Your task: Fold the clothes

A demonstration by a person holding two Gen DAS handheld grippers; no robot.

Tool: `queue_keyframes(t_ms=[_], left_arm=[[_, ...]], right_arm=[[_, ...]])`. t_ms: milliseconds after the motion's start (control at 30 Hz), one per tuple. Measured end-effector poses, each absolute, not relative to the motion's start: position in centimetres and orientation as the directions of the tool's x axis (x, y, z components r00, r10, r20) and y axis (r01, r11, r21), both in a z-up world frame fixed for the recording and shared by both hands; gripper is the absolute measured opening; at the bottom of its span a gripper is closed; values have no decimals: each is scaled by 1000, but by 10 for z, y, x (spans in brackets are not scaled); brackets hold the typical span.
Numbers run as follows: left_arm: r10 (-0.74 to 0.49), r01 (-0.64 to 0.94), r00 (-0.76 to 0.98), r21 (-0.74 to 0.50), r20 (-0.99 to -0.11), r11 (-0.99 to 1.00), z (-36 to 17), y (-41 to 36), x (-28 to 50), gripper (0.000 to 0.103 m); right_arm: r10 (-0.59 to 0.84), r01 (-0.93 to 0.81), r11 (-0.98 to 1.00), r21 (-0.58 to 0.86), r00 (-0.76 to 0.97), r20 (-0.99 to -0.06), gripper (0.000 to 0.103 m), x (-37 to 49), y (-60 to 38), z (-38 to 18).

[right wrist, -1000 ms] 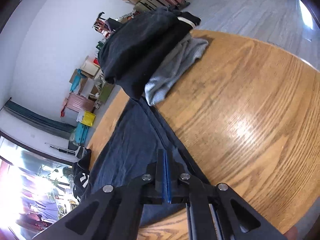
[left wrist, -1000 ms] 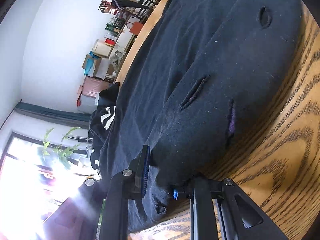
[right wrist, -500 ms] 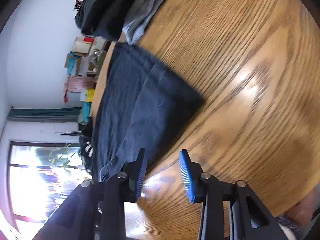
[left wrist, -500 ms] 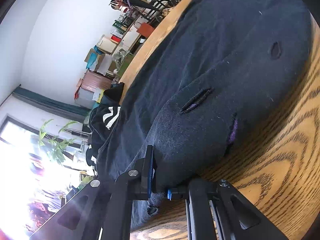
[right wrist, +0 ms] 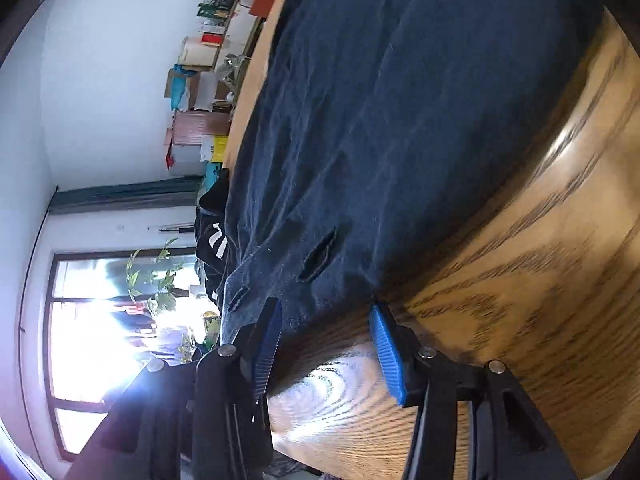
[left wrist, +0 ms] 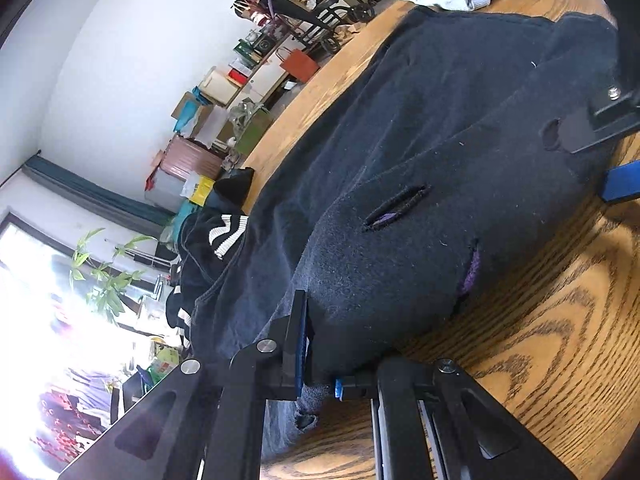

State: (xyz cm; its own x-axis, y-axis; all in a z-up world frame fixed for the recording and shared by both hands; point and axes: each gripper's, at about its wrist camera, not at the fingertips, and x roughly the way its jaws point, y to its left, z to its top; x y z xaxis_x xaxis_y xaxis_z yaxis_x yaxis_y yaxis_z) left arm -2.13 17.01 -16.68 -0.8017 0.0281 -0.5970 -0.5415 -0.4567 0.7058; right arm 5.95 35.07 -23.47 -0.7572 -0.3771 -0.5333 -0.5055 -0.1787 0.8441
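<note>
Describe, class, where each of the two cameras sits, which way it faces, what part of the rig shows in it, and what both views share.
Left wrist: on the left gripper, low over the wooden table, facing along the dark garment; its fingers pinch the cloth, and the right gripper's fingertips show at the right edge.
Right wrist: on the right gripper, facing the garment's edge; its blue pads stand apart.
Shared: garment, table, striped black clothing, cluttered wall.
</note>
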Motion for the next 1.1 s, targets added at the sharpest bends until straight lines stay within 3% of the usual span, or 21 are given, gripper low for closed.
queue_keyframes(t_ms=[300, 500, 633, 1100], left_arm=[[29, -535, -804, 701, -594, -473, -165, 167, -21, 11], [30, -544, -800, 703, -599, -457, -169, 165, -19, 11], [27, -548, -802, 718, -596, -430, -176, 166, -14, 12], [62, -594, -789, 735, -611, -327, -210, 173, 59, 23]], right_arm=[[-202, -570, -125, 812, -787, -583, 47, 72, 391, -232], [-149, -608, -110, 786, -772, -618, 28, 79, 418, -228], [-148, -599, -143, 788, -774, -615, 8, 80, 428, -224], [-118, -455, -266, 850, -860, -497, 7, 103, 432, -154]])
